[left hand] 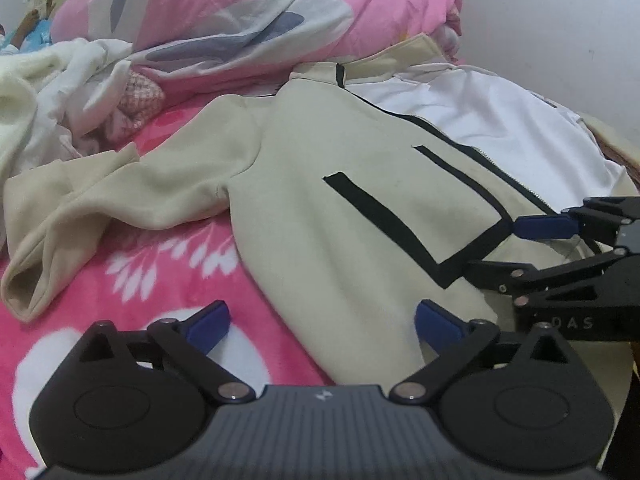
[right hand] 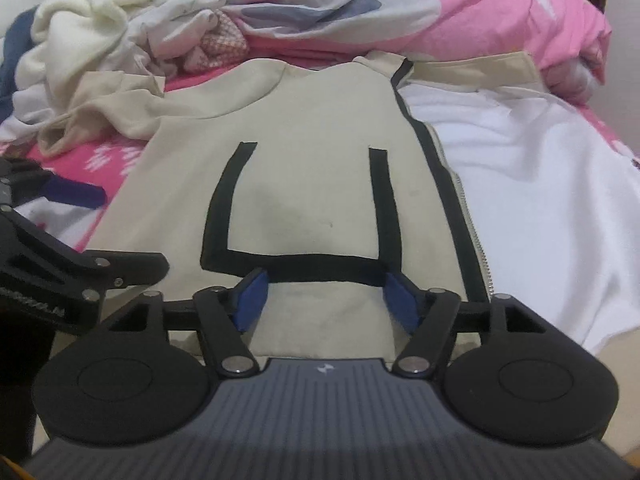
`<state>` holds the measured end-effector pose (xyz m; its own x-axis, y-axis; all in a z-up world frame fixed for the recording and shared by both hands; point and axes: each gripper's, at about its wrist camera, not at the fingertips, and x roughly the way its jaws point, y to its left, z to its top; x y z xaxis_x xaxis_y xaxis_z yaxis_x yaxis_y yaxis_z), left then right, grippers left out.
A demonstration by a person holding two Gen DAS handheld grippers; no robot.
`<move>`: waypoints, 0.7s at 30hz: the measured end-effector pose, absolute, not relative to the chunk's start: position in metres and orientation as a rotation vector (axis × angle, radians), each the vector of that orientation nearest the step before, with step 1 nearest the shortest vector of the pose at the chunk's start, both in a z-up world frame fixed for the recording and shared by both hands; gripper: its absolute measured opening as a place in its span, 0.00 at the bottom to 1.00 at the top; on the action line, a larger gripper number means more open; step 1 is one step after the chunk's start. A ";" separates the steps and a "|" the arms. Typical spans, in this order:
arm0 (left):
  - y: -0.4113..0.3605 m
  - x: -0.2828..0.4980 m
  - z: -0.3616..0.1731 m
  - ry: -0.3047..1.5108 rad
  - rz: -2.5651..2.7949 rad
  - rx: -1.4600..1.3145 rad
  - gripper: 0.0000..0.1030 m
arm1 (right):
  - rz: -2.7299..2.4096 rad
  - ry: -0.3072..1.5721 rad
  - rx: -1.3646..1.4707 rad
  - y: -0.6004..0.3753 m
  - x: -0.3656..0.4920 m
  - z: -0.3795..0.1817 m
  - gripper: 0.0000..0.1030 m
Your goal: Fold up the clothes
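Note:
A cream zip jacket point(left hand: 320, 200) point(right hand: 312, 184) with black trim lies flat on the pink floral blanket point(left hand: 140, 272). Its front panel is folded over, and the white lining point(left hand: 500, 120) point(right hand: 540, 200) shows on the right. One sleeve point(left hand: 100, 208) point(right hand: 112, 108) trails out to the left. My left gripper point(left hand: 322, 320) point(right hand: 128, 228) stands wide open over the hem's left corner, with its pads clear of the cloth. My right gripper point(right hand: 326, 300) point(left hand: 500, 248) is open at the hem below the black U-shaped trim. Cloth lies under its jaws but is not pinched.
A rolled pink quilt point(left hand: 240, 8) point(right hand: 440, 8) lies along the back of the bed. A heap of white and cream clothes point(left hand: 60, 92) point(right hand: 120, 20) sits at the back left. A pale wall point(left hand: 560, 20) closes off the right side.

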<state>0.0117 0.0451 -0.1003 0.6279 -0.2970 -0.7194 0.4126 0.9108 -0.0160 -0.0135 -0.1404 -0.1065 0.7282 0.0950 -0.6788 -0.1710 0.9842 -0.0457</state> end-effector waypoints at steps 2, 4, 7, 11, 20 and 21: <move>0.050 0.015 -0.101 0.811 -0.416 0.118 1.00 | 0.132 0.753 -0.076 -0.145 -0.012 -0.105 0.80; 0.053 0.015 -0.102 0.813 -0.420 0.104 1.00 | 0.133 0.763 -0.054 -0.149 -0.011 -0.101 0.89; 0.055 0.015 -0.102 0.810 -0.425 0.093 1.00 | 0.140 0.775 -0.031 -0.154 -0.008 -0.094 0.95; 0.057 0.016 -0.102 0.806 -0.433 0.076 1.00 | 0.118 0.697 -0.040 -0.154 -0.005 -0.071 0.99; 0.067 0.016 -0.102 0.790 -0.449 -0.002 1.00 | 0.074 0.725 0.031 -0.155 0.048 -0.070 0.99; 0.068 0.016 -0.102 0.788 -0.451 -0.009 1.00 | 0.064 0.750 0.029 -0.153 0.055 -0.078 0.99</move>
<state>0.0162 0.0682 -0.1017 0.6153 -0.3947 -0.6824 0.3883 0.9051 -0.1734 0.0548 -0.1526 -0.0783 0.7299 0.0683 -0.6801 -0.0478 0.9977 0.0489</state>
